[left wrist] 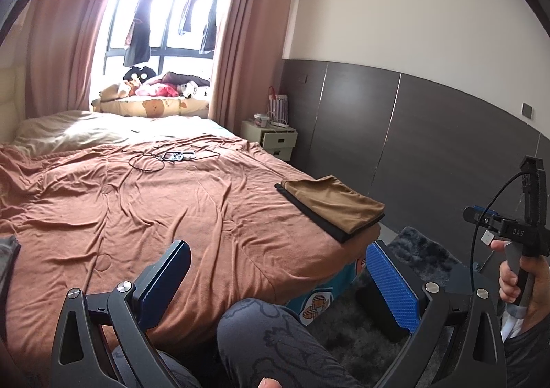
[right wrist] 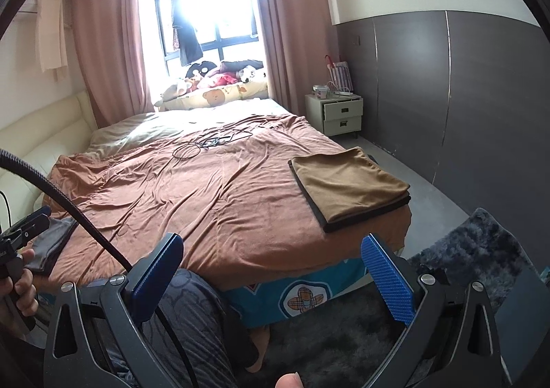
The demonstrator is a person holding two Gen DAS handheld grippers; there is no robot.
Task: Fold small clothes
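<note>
We held both grippers up in front of the bed (left wrist: 144,216), above our knees, with nothing between the fingers of either one. The left gripper (left wrist: 275,281) had its blue-padded fingers (left wrist: 392,288) spread wide, and between them we could see our patterned trouser leg (left wrist: 275,343) and the foot of the bed. The right gripper (right wrist: 271,271) was spread just as wide; its fingers (right wrist: 388,281) framed the blue cartoon-print side of the mattress (right wrist: 302,295) and the dark shaggy rug (right wrist: 343,346) on the floor.

The folded clothes (right wrist: 350,185) lay in a neat stack near the right-hand foot corner of the bed: a tan piece on top, a black one beneath it showing along the edges. The stack rested flat on the rust-brown bedspread (right wrist: 206,188), well apart from both grippers. At the left edge of the bed a dark grey garment (right wrist: 51,243) lay flat, partly hidden; we could not tell whether it was folded.

Farther up the bedspread a tangle of black cable (left wrist: 161,157) sat by a small device. Beyond the bed were stuffed toys (left wrist: 144,90) under the window and a pale nightstand (right wrist: 340,112) against the dark wall panels. In the left wrist view our right hand (left wrist: 519,281) gripped the handle of the other gripper.
</note>
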